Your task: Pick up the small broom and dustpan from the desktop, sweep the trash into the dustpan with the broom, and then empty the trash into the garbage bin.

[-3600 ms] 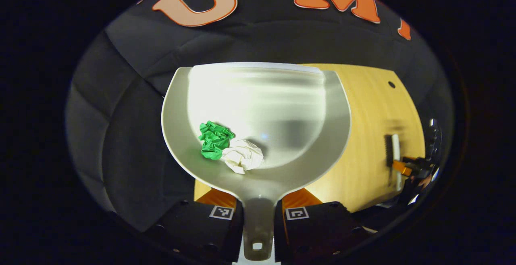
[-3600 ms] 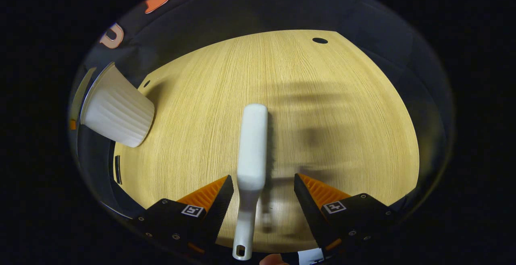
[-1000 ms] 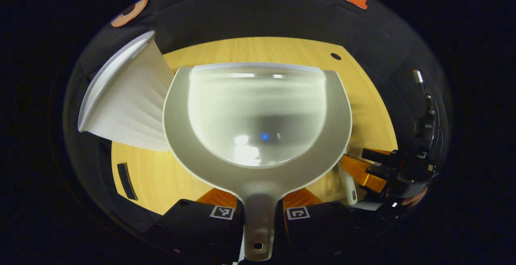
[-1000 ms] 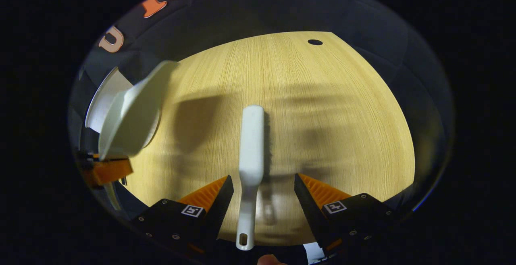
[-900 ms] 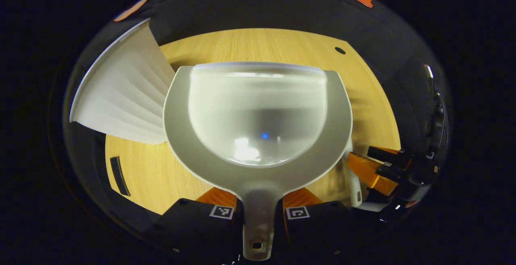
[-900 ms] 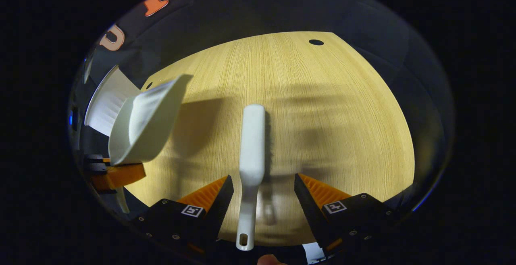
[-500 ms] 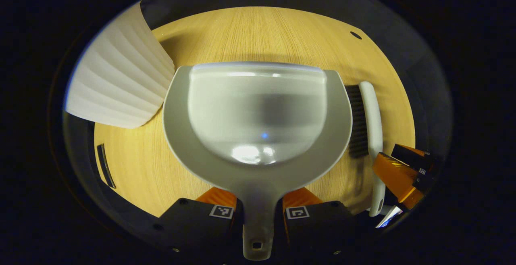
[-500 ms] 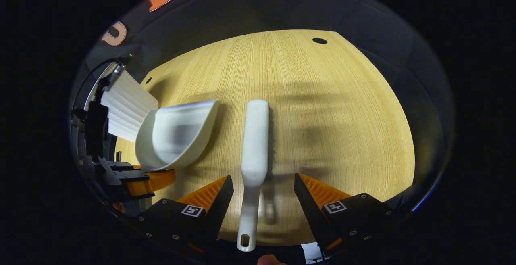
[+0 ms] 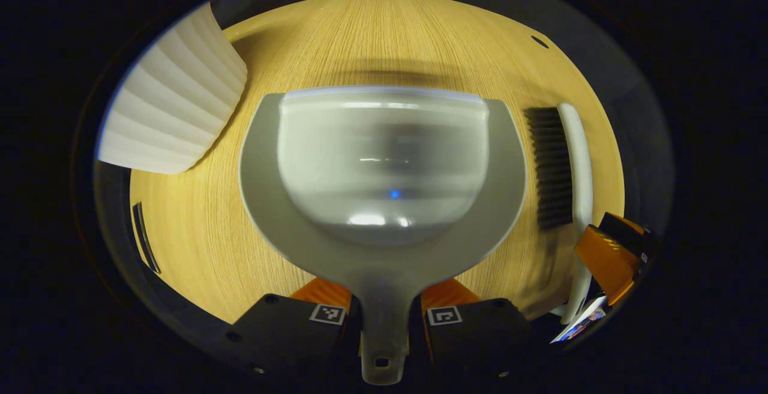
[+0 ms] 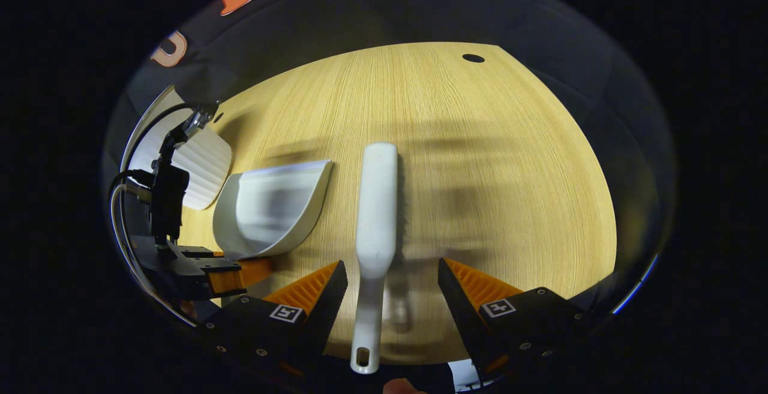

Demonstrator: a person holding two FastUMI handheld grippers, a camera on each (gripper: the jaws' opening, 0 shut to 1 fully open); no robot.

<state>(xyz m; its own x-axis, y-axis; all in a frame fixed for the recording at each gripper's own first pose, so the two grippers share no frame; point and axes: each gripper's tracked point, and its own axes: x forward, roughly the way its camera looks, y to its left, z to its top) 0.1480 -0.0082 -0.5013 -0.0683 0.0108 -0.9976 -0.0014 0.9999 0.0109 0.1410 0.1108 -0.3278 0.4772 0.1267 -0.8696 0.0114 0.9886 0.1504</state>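
Note:
My left gripper (image 9: 384,316) is shut on the handle of the pale grey dustpan (image 9: 384,160), which is empty and held low and level over the wooden table (image 9: 204,244); I cannot tell whether it touches. The white broom (image 9: 573,160) lies just right of the pan, dark bristles toward it. In the right gripper view the broom (image 10: 376,214) lies on the table with its handle between the wide-apart fingers of my open right gripper (image 10: 393,286), untouched. The dustpan (image 10: 273,208) sits left of the broom, the left gripper (image 10: 210,274) behind it.
The white ribbed garbage bin (image 9: 171,109) stands at the table's left edge, close to the pan's left side; the right gripper view shows the bin (image 10: 201,160) beyond the left gripper's cable. A small dark hole (image 10: 473,58) marks the far right of the table (image 10: 510,172).
The green and white paper wads that lay in the dustpan are gone from it. My left gripper swung from the bin back over the table and lowered the pan beside the broom. The right gripper stayed open.

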